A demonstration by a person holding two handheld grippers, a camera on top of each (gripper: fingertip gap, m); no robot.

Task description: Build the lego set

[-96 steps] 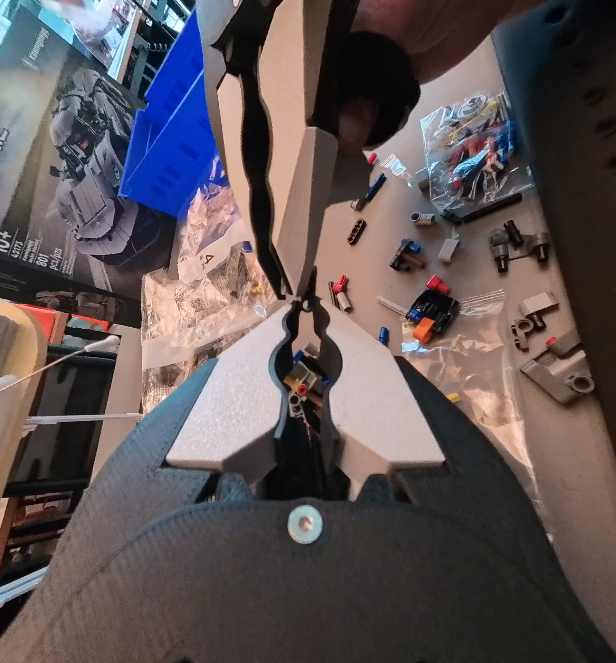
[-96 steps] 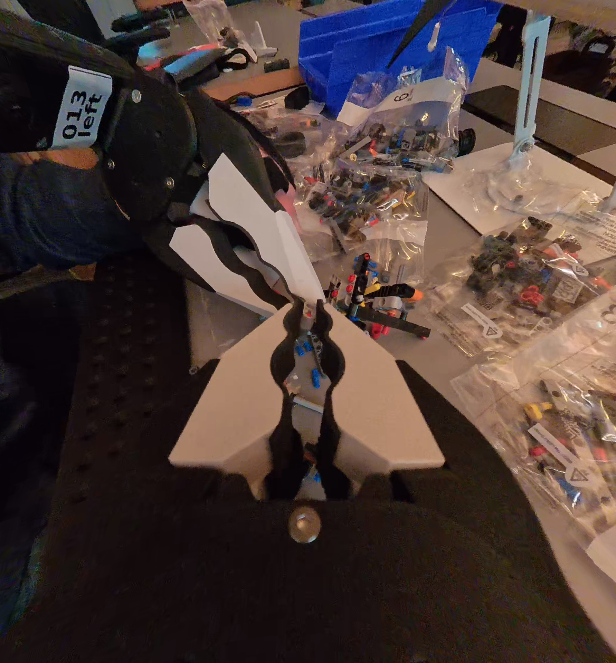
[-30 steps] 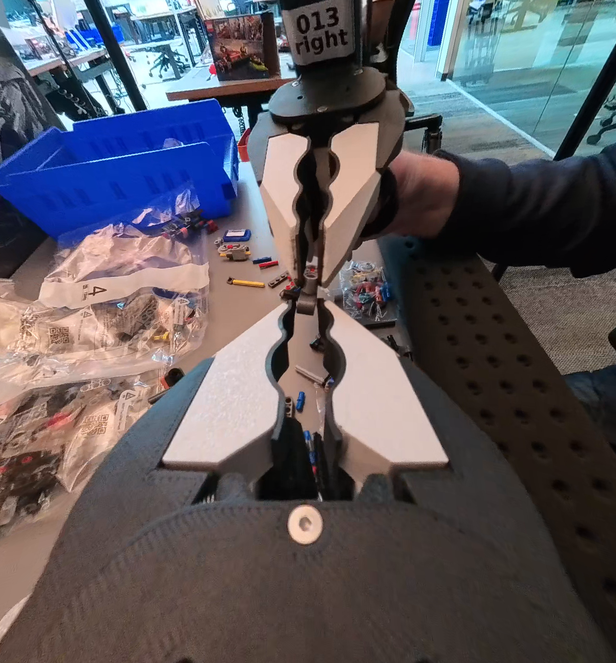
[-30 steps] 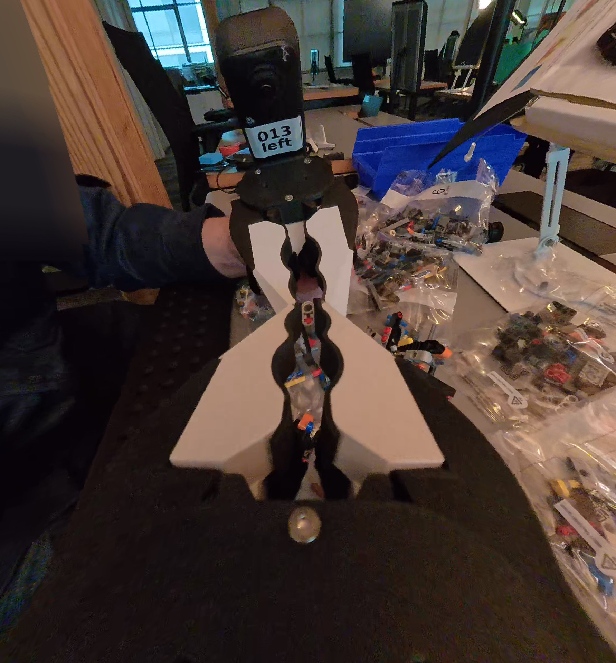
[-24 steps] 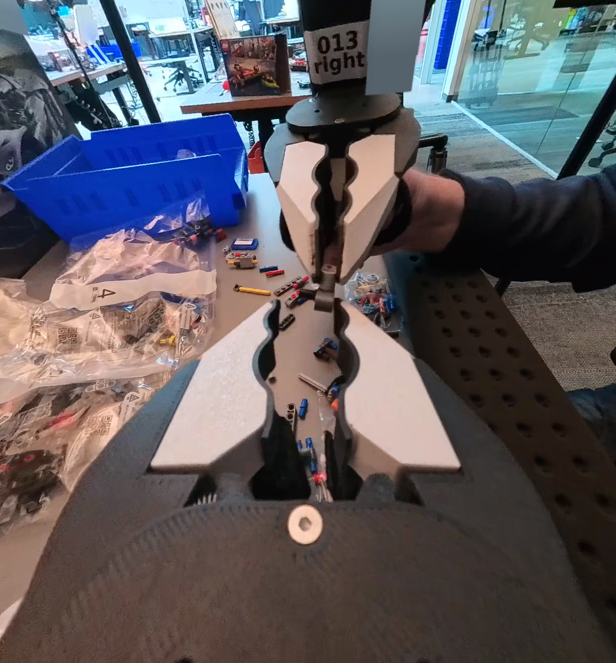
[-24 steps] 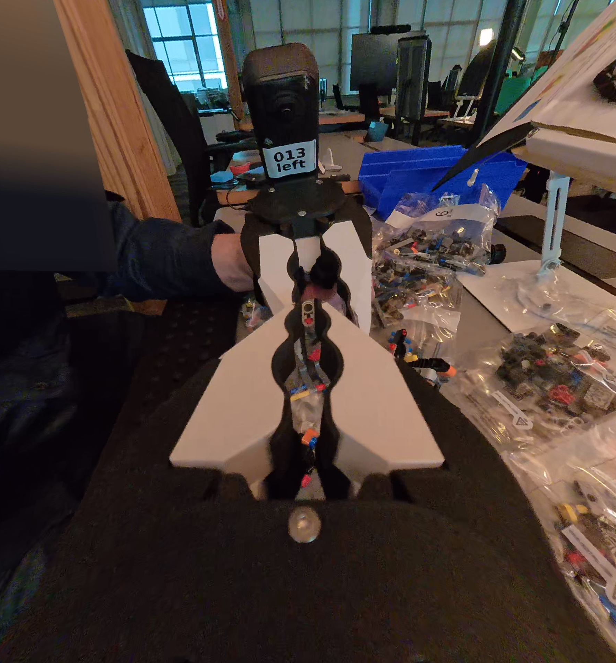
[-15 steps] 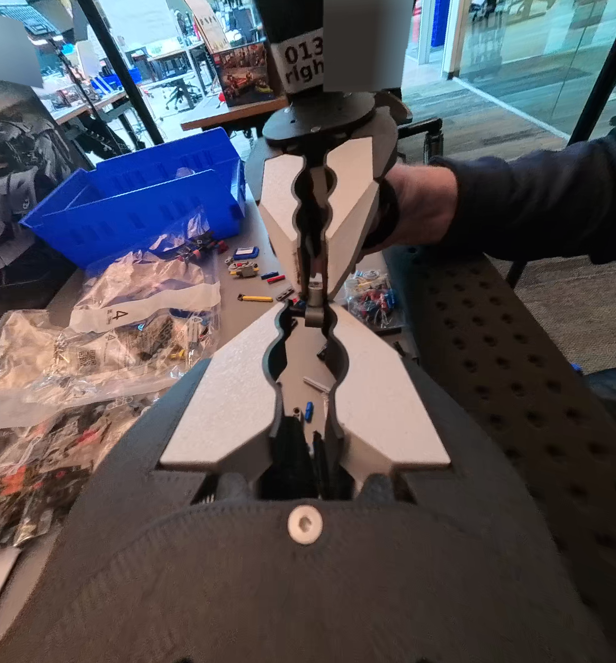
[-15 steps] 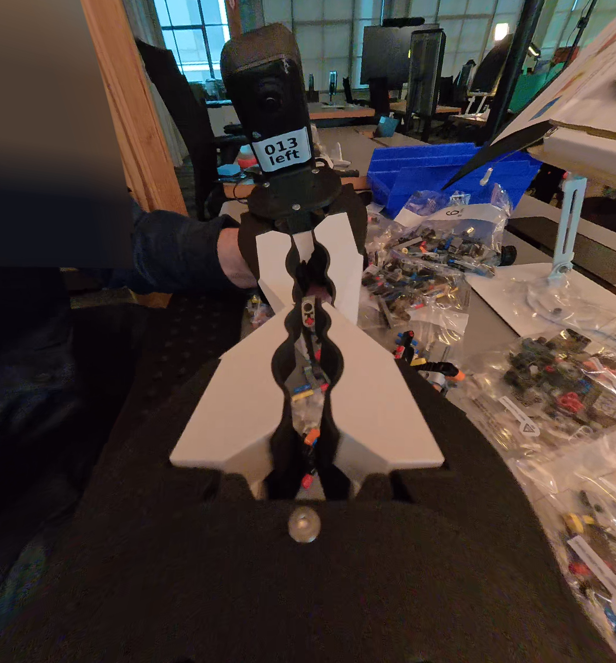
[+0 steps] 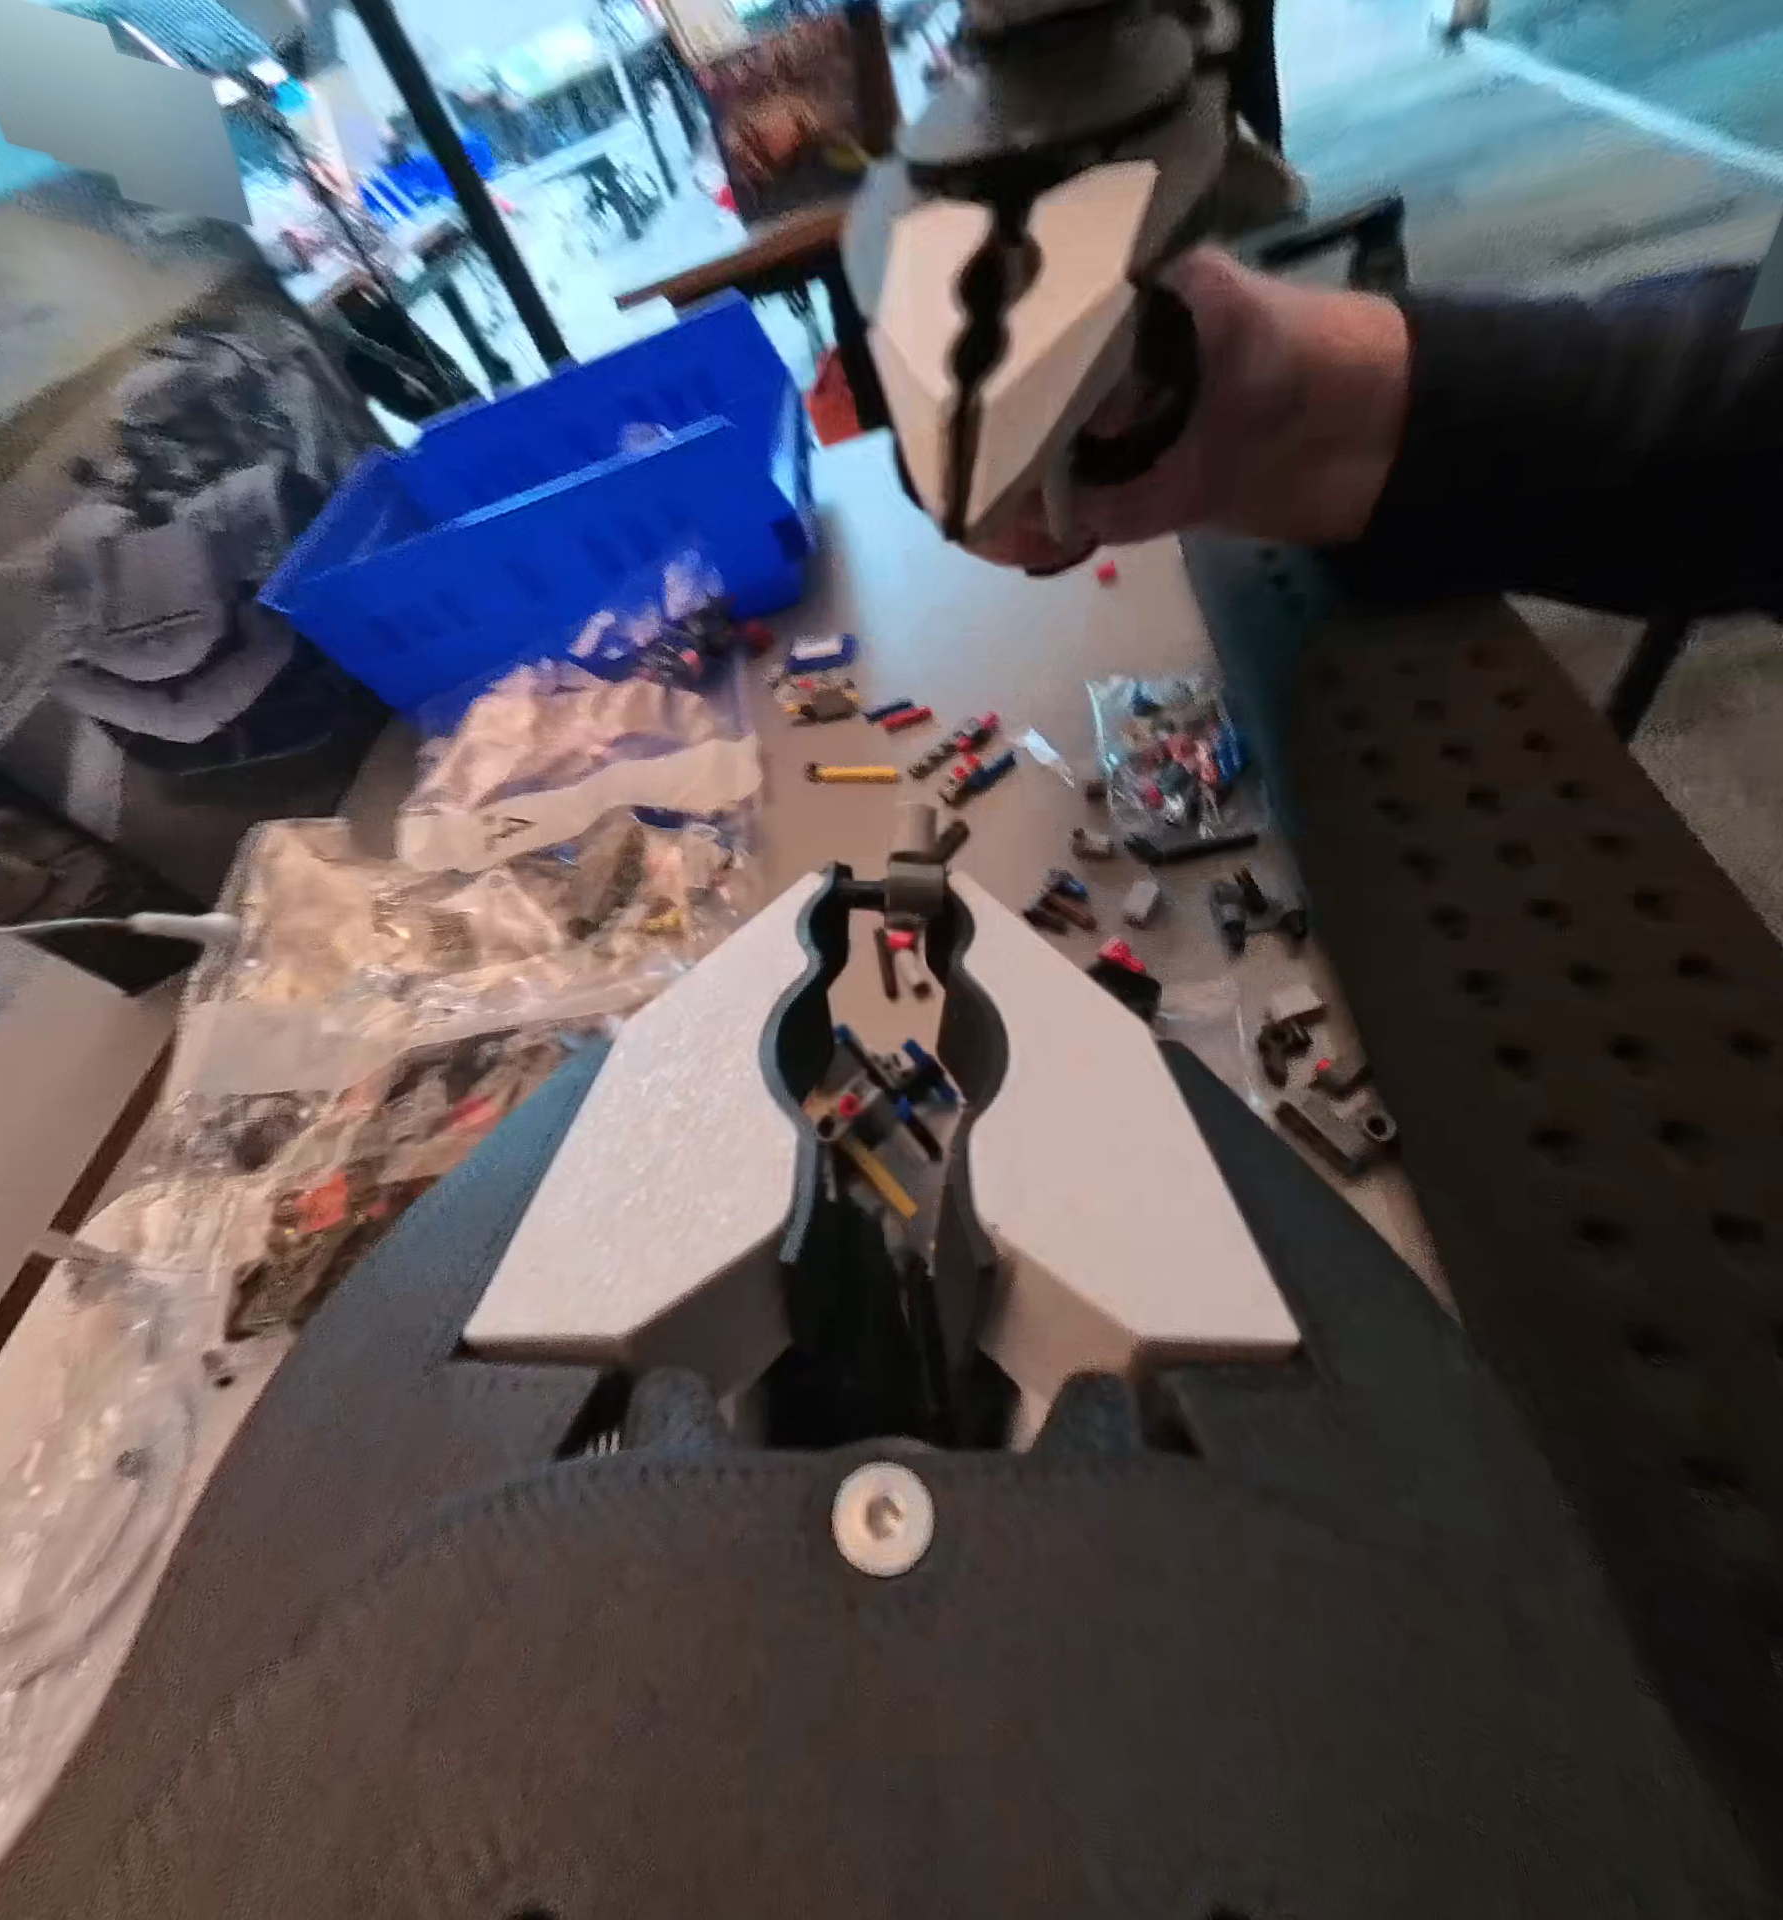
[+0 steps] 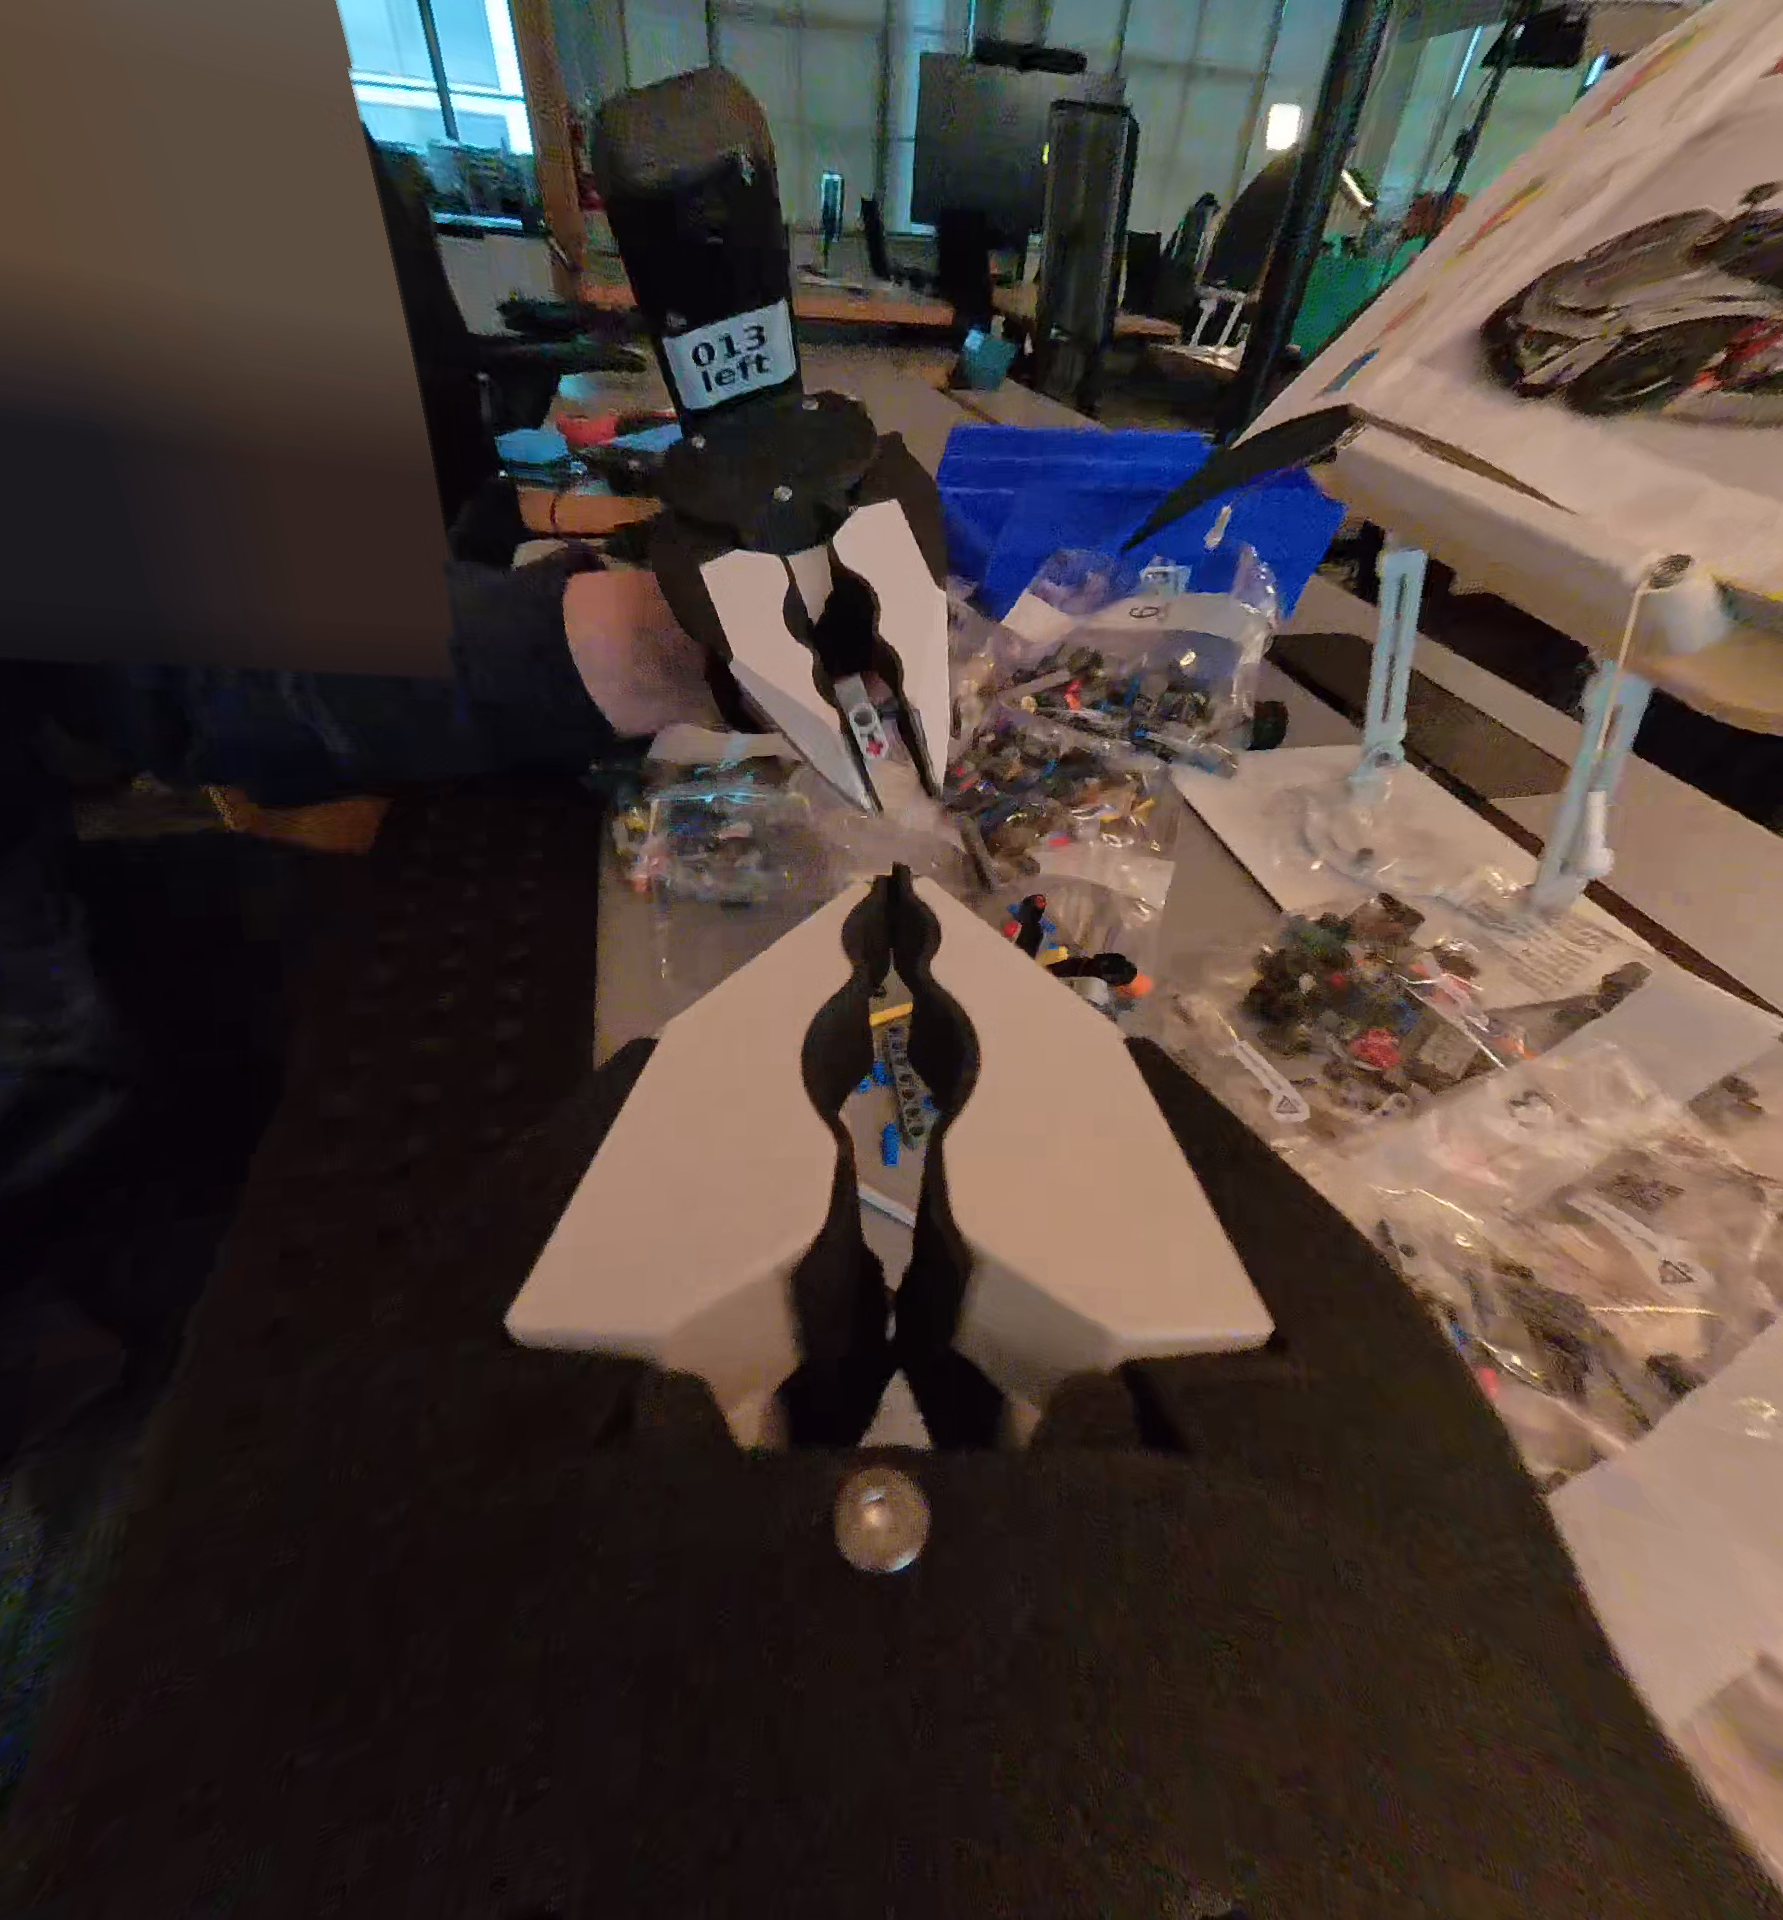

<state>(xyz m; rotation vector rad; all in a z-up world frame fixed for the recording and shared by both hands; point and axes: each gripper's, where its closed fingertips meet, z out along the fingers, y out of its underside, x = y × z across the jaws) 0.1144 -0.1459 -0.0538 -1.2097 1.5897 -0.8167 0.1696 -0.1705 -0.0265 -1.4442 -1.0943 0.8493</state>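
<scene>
The left gripper (image 9: 892, 894) is clamping a small grey connector (image 9: 913, 883) only at its tips, risking a twist-out above the table (image 9: 980, 623), while the right gripper (image 10: 892, 899), closed and empty, is hovering apart.

Crinkled glossy plastic bags (image 9: 513, 914); matt grey tabletop (image 9: 980, 644)

right gripper (image 9: 970, 520) pulled away from grey connector (image 9: 913, 888).

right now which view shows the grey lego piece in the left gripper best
The left wrist view: the grey piece sits close and unobstructed between the left gripper fingers. The right wrist view shows it farther off, partly hidden.
</scene>
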